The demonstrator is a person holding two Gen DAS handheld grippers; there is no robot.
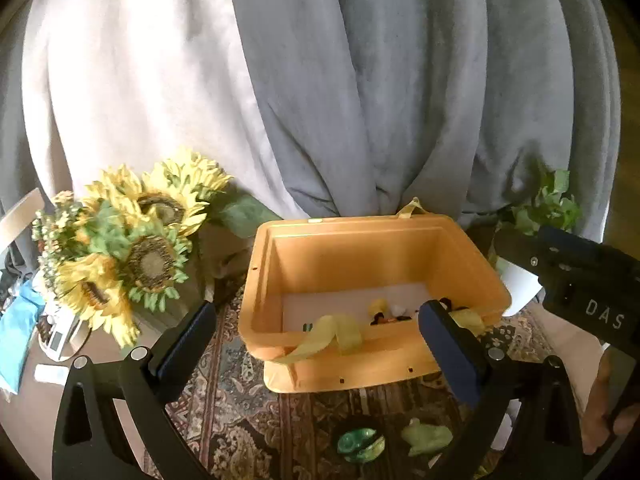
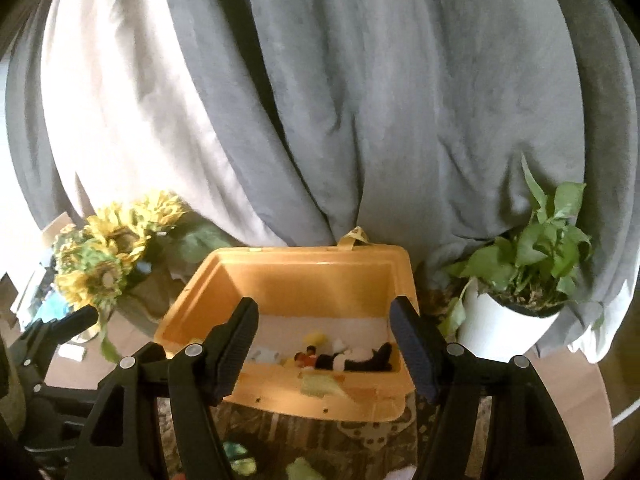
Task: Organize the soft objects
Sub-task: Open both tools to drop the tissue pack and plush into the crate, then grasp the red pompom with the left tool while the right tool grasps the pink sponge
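Two claws: left claw (image 1: 316, 344) is spread wide, right claw (image 2: 324, 344) partly open, nothing gripped.
One bin (image 1: 476, 268): orange, rigid, rectangular.
Two green toys (image 1: 360, 442): soft, lumpy, laid on patterned rug (image 1: 248, 412).

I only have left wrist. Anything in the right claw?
Observer: No. The right claw is open with nothing between its fingers; it hangs in front of the orange bin.
Operator: What's that black thing in the bin? Mostly hidden for me.
Observer: A black and white soft toy lying flat along the bin's near wall.
Operator: The plant on the right, what's it in?
Observer: A leafy green plant in a white pot, standing right of the bin.
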